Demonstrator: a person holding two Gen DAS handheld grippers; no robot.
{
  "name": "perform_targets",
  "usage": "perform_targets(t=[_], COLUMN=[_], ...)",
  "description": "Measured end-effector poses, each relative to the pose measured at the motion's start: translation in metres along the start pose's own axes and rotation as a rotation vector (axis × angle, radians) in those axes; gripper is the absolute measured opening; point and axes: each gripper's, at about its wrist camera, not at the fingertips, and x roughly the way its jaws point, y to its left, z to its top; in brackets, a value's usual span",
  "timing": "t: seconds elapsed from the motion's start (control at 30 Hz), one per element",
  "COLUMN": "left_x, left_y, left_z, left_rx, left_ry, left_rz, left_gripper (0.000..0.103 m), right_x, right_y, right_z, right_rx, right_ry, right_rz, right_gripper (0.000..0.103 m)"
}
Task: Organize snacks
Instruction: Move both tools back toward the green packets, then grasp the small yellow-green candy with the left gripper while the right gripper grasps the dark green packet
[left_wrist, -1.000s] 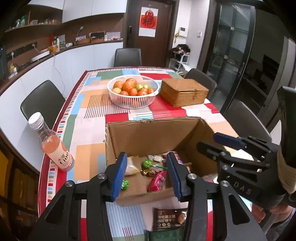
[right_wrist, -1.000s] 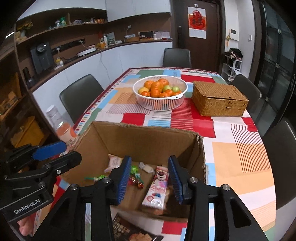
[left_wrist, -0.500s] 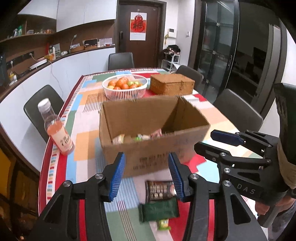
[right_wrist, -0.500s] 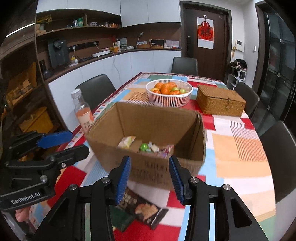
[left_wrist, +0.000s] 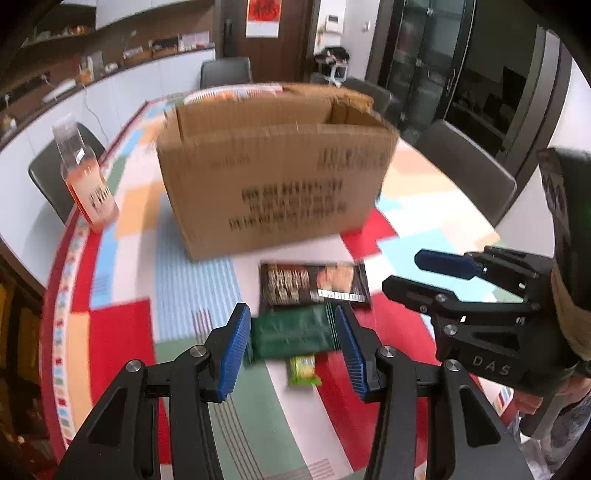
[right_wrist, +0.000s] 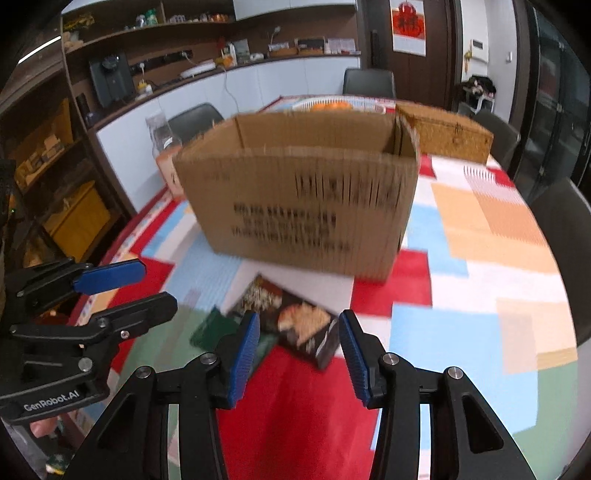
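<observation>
Left wrist view
Left gripper (left_wrist: 291, 345): released, jaws spread wide, empty, hovering low over the table (left_wrist: 122, 332).
Green packet (left_wrist: 293, 334): flat on the cloth, seen between the blue fingers (left_wrist: 232, 349).
Dark snack packet (left_wrist: 314, 284): just behind the green one, touching it, in front of the cardboard box (left_wrist: 277, 181).
Small light-green packet (left_wrist: 303, 371): just in front of the green packet.
Bottle (left_wrist: 86, 177): upright, left of the box, near the table edge.
Right gripper (left_wrist: 417, 269): to the right, jaws parted, holding nothing.

Right wrist view
Right gripper (right_wrist: 297, 350): released, empty, above the dark snack packet (right_wrist: 295, 325).
Green packet (right_wrist: 218, 330): left of the dark one, partly behind a blue finger.
Cardboard box (right_wrist: 306, 195): open-topped, blurred, beyond the packets.
Wicker box (right_wrist: 443, 131): behind the box, right.
Fruit basket (right_wrist: 334, 105): behind the box, only its rim showing.
Left gripper (right_wrist: 155, 282): at left, jaws parted.
</observation>
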Motion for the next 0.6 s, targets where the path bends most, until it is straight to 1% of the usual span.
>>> perform_targets(t=[0.2, 0.3, 0.43, 0.6], left_x=[0.023, 0.034, 0.045, 0.06], left_y=[-0.002, -0.002, -0.003, -0.005], left_z=[-0.028, -0.037, -0.04, -0.039], left_rx=[-0.024, -0.035, -0.037, -0.024], left_ry=[0.094, 0.134, 0.161, 0.188], left_rz=[-0.016, -0.024, -0.027, -0.022], left_gripper=[0.047, 0.047, 0.046, 0.038], right_x=[0.007, 0.012, 0.02, 0.027], right_y=[0.001, 0.002, 0.002, 0.0], right_z=[-0.021, -0.03, -0.039, -0.046], right_rx=[0.008, 0.01, 0.02, 0.035], right_ry=[0.057, 0.083, 0.118, 0.147], right_rz=[0.006, 0.009, 0.02, 0.027], right_gripper=[0.046, 0.046, 0.046, 0.046])
